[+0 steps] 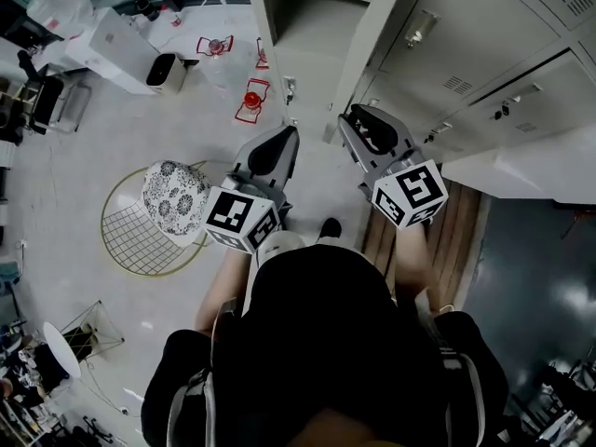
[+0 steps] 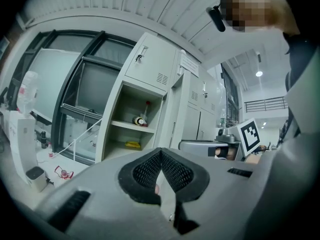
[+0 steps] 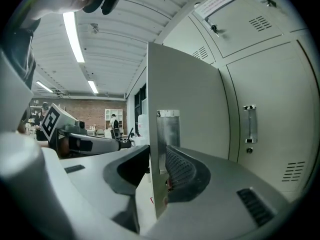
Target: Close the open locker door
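The open door stands edge-on between the right gripper's fingers, which are spread apart and not clamping it. The left gripper's fingers are together, empty, facing the locker.

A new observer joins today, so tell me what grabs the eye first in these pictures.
The grey locker door stands open, its edge between the parted jaws of the right gripper. Beside it, the open locker shows shelves with a bottle on one. On the floor at the head view's left sits a wire chair with a patterned cushion.
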`<state>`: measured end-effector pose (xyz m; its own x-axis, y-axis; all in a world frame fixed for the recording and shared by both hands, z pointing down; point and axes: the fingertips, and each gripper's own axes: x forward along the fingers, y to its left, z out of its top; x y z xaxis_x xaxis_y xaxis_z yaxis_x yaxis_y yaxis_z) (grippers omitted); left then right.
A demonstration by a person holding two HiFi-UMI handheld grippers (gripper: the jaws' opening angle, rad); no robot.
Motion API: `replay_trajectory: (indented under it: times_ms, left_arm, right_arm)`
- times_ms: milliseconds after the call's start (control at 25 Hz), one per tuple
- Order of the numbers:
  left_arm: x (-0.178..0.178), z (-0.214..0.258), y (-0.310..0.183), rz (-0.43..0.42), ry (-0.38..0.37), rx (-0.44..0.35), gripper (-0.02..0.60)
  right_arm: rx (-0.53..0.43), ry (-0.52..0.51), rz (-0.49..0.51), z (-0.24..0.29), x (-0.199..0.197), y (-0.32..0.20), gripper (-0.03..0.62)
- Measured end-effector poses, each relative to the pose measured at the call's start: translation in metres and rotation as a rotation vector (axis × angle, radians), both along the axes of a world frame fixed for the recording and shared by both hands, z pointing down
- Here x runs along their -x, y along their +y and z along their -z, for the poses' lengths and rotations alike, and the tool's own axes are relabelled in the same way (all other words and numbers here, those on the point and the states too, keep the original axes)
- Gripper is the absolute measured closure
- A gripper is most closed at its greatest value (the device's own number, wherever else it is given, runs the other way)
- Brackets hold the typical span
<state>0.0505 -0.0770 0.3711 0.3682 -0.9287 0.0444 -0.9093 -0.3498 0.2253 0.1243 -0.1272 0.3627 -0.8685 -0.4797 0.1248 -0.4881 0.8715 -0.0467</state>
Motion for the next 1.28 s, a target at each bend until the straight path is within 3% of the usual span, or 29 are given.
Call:
replay_trajectory:
  times_ms: [640,1280]
  left_arm:
    - [0.065,0.001,-0.038,-0.042,0.020,-0.007,0.565]
    - [0.132,-0.006,-0.070,-0.126,0.043,-0.008,0.565]
  right_arm:
    - [0.000,0.016,-0.002,-0.002,0.075,-0.024,0.477]
    - [-0.016,0.061,-0.118,-0.001,0.134,-0.063,0.482]
